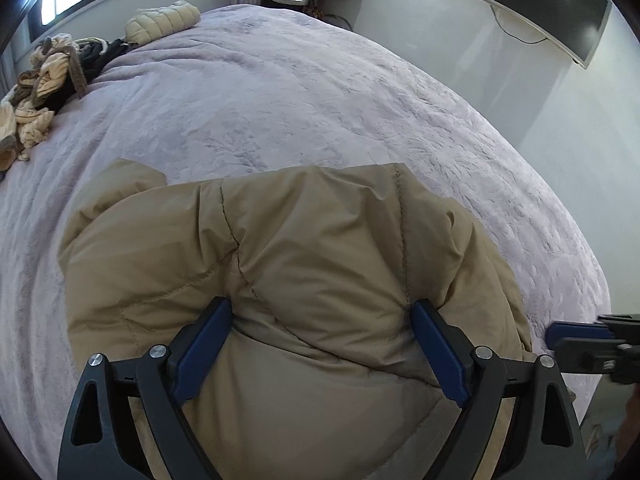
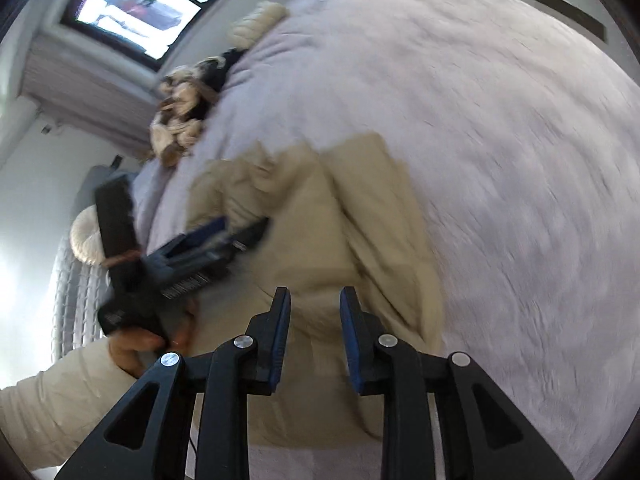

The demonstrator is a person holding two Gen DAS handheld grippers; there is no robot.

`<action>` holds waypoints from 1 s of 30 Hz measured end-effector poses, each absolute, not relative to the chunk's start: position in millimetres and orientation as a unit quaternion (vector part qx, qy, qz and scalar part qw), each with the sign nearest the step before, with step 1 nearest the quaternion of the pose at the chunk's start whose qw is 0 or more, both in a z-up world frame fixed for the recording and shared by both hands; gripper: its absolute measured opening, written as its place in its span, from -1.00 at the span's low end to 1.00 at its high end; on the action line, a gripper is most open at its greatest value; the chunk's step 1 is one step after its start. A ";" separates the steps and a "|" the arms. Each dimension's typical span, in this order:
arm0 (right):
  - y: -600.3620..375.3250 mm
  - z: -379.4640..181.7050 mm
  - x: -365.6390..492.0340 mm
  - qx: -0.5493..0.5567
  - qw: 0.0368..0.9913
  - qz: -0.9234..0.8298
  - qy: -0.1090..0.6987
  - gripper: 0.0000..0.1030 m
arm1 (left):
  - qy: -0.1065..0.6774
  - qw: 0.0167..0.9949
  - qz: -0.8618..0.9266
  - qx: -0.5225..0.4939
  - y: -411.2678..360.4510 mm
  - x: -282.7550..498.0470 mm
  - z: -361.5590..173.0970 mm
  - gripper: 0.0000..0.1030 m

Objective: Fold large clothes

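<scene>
jacket (image 1: 304, 248): tan puffer, thin nylon-ish cloth w/ stitched seams, soft low sheen, smooth but creased
bed cover (image 1: 320, 92): pale lilac plush fleece, matt, fuzzy nap w/ brush marks
left hand-held gripper (image 1: 322, 312): matt black plastic arms, blue rubbery-looking pads, shiny metal pins
right hand-held gripper (image 2: 315, 300): same deal, black plastic + blue pads
clothes pile (image 1: 36, 92): cream/brown knit-looking stuff, rough-ish
TV (image 1: 532, 4): glossy dark screen
sleeve (image 2: 60, 412): cream quilted cloth, matt
</scene>
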State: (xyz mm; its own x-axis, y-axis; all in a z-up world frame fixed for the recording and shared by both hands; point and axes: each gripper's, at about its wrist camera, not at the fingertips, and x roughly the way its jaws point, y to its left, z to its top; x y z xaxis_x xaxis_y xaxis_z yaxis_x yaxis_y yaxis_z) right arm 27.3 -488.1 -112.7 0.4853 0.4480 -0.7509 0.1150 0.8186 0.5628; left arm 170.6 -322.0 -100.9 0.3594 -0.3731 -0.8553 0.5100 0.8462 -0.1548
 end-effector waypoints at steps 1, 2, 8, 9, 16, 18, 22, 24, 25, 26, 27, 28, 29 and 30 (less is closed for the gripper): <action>-484.2 -116.5 33.6 0.270 0.813 0.100 0.506 -0.46 | 0.497 0.825 -0.260 0.064 -318.8 170.3 -95.4 0.76; -480.7 -124.9 39.5 0.262 0.807 0.100 0.521 -0.46 | 0.497 0.828 -0.254 0.051 -311.9 169.5 -87.5 0.76; -484.7 -155.2 42.5 0.255 0.790 0.094 0.550 -0.45 | 0.527 0.819 -0.220 -0.054 -234.9 164.7 -64.0 0.99; -484.8 -157.9 44.1 0.255 0.789 0.094 0.552 -0.45 | 0.537 0.811 -0.215 -0.086 -215.6 162.7 -66.9 0.99; -480.7 -170.4 55.3 0.238 0.783 0.097 0.567 -0.45 | 0.605 0.704 -0.224 -0.298 -126.9 139.3 -130.1 0.99; -481.2 -171.6 54.8 0.236 0.782 0.099 0.568 -0.45 | 0.611 0.668 -0.234 -0.354 -119.9 134.6 -151.4 0.99; -482.3 -172.1 55.6 0.242 0.778 0.103 0.571 -0.44 | 0.619 0.638 -0.264 -0.375 -132.4 132.5 -179.9 0.99; -478.0 -171.8 61.6 0.240 0.777 0.104 0.572 -0.44 | 0.625 0.633 -0.278 -0.363 -144.9 133.1 -186.8 0.99; -477.9 -171.7 62.3 0.239 0.777 0.104 0.573 -0.44 | 0.625 0.636 -0.279 -0.357 -149.6 133.9 -187.7 0.99; -477.9 -171.8 63.3 0.239 0.776 0.104 0.574 -0.43 | 0.627 0.639 -0.278 -0.349 -154.4 135.7 -188.9 0.99; -478.1 -172.0 64.3 0.240 0.776 0.103 0.574 -0.42 | 0.628 0.640 -0.276 -0.345 -156.3 135.9 -188.9 0.99; -479.7 -172.7 65.1 0.243 0.774 0.103 0.575 -0.41 | 0.630 0.643 -0.274 -0.339 -158.9 136.8 -189.4 0.99; -480.7 -172.5 66.2 0.248 0.770 0.102 0.579 -0.41 | 0.632 0.645 -0.272 -0.333 -160.8 137.4 -189.5 0.99; -481.9 -171.1 67.4 0.252 0.767 0.099 0.582 -0.39 | 0.633 0.647 -0.271 -0.328 -161.0 135.9 -187.7 0.99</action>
State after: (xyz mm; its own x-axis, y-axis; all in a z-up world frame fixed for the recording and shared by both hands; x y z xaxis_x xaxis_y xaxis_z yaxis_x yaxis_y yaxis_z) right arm 67.4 -481.9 -171.1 0.3033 0.4457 -0.8422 0.1417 0.8529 0.5024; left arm 135.9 -161.0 -187.7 0.0513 -0.7663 -0.6405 -0.0642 0.6375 -0.7678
